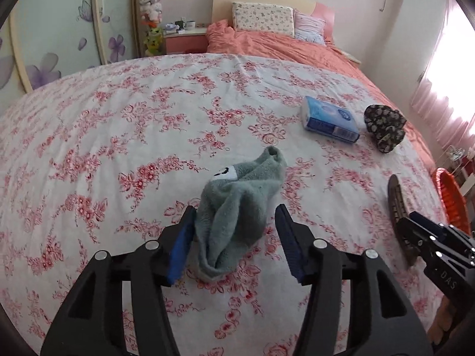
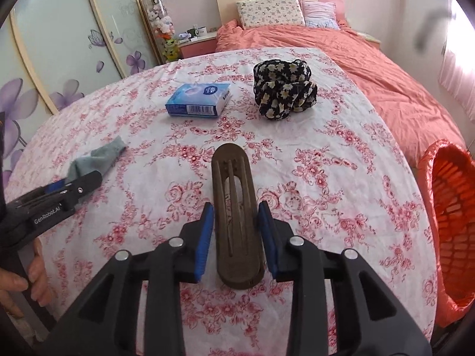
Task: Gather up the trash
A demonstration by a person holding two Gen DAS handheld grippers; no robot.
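A crumpled grey-green sock point(image 1: 234, 184) lies on the flowered sheet point(image 1: 118, 148). My left gripper point(image 1: 234, 209) stands open around the sock's near half; its left pad brushes the cloth and its right pad is clear of it. A brown slipper sole point(image 2: 234, 201) lies lengthwise between the blue pads of my right gripper point(image 2: 236, 207), which flank it closely with slim gaps showing, so it is open. The right wrist view shows the left gripper point(image 2: 89, 178) by the sock point(image 2: 98, 160). The left wrist view shows the right gripper point(image 1: 415, 219) at the sole point(image 1: 396, 201).
A blue tissue pack point(image 2: 199, 99) and a bundled dark floral cloth point(image 2: 285, 89) lie farther up the bed. An orange mesh basket point(image 2: 451, 222) stands off the bed's right edge. A hand point(image 2: 17, 281) holds the left gripper. Wardrobe doors stand at the left.
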